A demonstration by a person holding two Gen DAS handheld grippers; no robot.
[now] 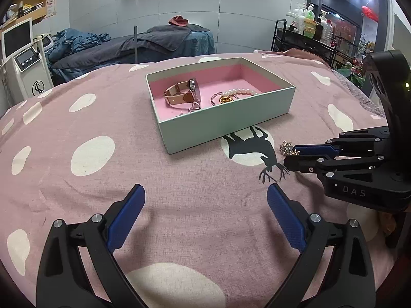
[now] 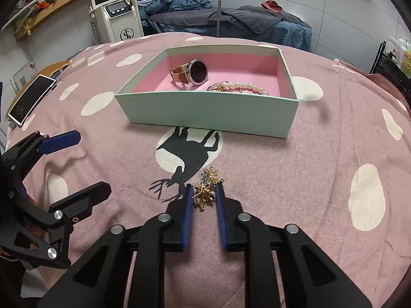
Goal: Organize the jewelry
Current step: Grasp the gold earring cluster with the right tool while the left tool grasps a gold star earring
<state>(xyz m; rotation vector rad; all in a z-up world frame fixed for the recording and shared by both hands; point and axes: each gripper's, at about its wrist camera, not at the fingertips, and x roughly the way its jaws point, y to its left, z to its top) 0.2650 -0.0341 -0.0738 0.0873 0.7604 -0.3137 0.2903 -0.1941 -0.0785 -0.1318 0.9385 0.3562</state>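
Right gripper [image 2: 204, 192] pinches gold brooches [image 2: 205, 195] on the pink cloth [image 2: 282, 179].
Left gripper [image 1: 205, 195] jaws are spread, at lower frame; the box [image 1: 226, 120] holds a watch [image 1: 185, 93].

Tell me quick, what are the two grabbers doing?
Left gripper: jaws open, holding nothing.
Right gripper: jaws closed on the gold brooch, which lies on the pink cloth.

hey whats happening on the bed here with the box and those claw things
A person is sorting jewelry with a claw in each hand. The right claw is closed around a gold snowflake brooch lying on the pink spotted bedspread, just in front of the mint green box. The box already holds a watch and a pearl bracelet. The left claw is open and holds nothing.
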